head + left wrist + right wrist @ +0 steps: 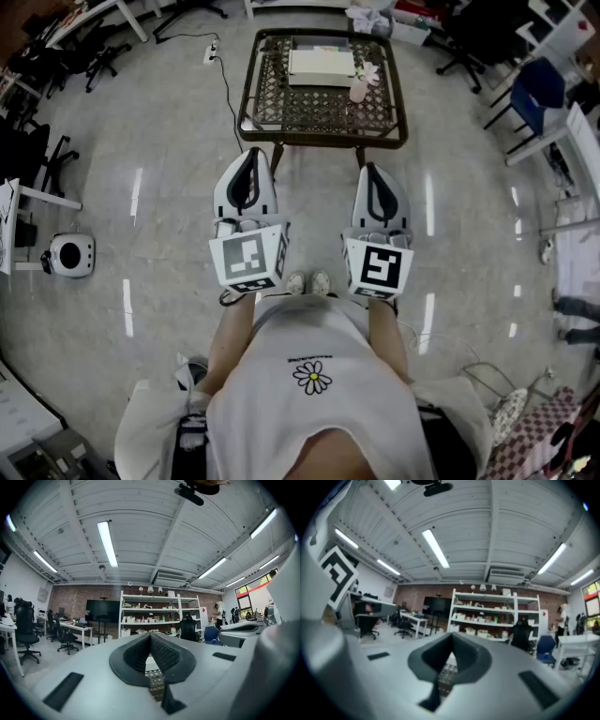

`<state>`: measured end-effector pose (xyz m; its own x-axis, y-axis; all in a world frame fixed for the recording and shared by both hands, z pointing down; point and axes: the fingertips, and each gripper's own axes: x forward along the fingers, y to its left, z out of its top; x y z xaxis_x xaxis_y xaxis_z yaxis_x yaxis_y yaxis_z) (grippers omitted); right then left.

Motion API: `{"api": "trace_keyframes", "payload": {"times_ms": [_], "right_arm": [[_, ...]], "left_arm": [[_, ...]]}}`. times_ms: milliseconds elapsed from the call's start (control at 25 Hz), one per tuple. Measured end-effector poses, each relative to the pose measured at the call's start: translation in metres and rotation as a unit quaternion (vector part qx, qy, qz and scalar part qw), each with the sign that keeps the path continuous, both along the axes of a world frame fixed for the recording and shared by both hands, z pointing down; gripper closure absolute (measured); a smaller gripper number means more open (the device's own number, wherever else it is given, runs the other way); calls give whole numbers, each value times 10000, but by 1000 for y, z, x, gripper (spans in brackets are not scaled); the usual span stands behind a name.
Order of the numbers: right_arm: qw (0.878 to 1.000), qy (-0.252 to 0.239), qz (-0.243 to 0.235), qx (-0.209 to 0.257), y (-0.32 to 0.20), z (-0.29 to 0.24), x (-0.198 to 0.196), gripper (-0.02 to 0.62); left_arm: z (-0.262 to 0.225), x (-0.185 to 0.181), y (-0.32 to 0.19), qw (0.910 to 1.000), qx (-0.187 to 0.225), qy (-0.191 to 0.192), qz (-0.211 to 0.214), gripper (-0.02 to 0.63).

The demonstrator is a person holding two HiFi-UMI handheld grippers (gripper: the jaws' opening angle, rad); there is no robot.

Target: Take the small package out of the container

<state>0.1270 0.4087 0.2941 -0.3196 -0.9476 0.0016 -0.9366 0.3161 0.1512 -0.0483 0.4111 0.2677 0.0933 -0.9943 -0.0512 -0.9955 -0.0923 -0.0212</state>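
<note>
A dark lattice-topped table (309, 111) stands ahead of me on the glossy floor. On its far side lies a flat white container (321, 66), with a small pink object (359, 89) beside it. No small package can be made out from here. My left gripper (248, 155) and right gripper (372, 171) are held side by side at waist height, short of the table's near edge, both pointing at it. In the left gripper view the jaws (150, 635) are shut and empty. The right gripper view shows its jaws (452, 647) shut and empty too.
A round white device (70, 255) sits on the floor at left. Office chairs (56, 61) stand at the far left, a blue chair (539, 84) at right. A cable (225, 89) runs along the floor left of the table. White shelves (150, 616) line the far brick wall.
</note>
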Motion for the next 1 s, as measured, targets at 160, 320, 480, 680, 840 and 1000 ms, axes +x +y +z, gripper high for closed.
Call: {"api": "trace_keyframes", "payload": {"times_ms": [160, 320, 480, 680, 840, 1000], "right_arm": [[9999, -43, -110, -6, 0, 0, 1, 565], [9997, -92, -230, -27, -1, 2, 2, 565], [9978, -579, -321, -44, -3, 0, 9, 565], [9968, -723, -329, -54, -8, 2, 25, 565], [9976, -592, -335, -118, -12, 12, 33, 565], [9989, -347, -300, -127, -20, 21, 41, 565]], "left_arm": [[5, 5, -1, 10000, -51, -15, -17, 581], [5, 12, -5, 10000, -49, 25, -15, 581], [3, 23, -9, 10000, -39, 35, 6, 581], [6, 39, -12, 10000, -53, -34, -7, 581], [3, 47, -11, 9999, 63, -55, -63, 581], [1, 53, -18, 9998, 181, -20, -112, 581]]}}
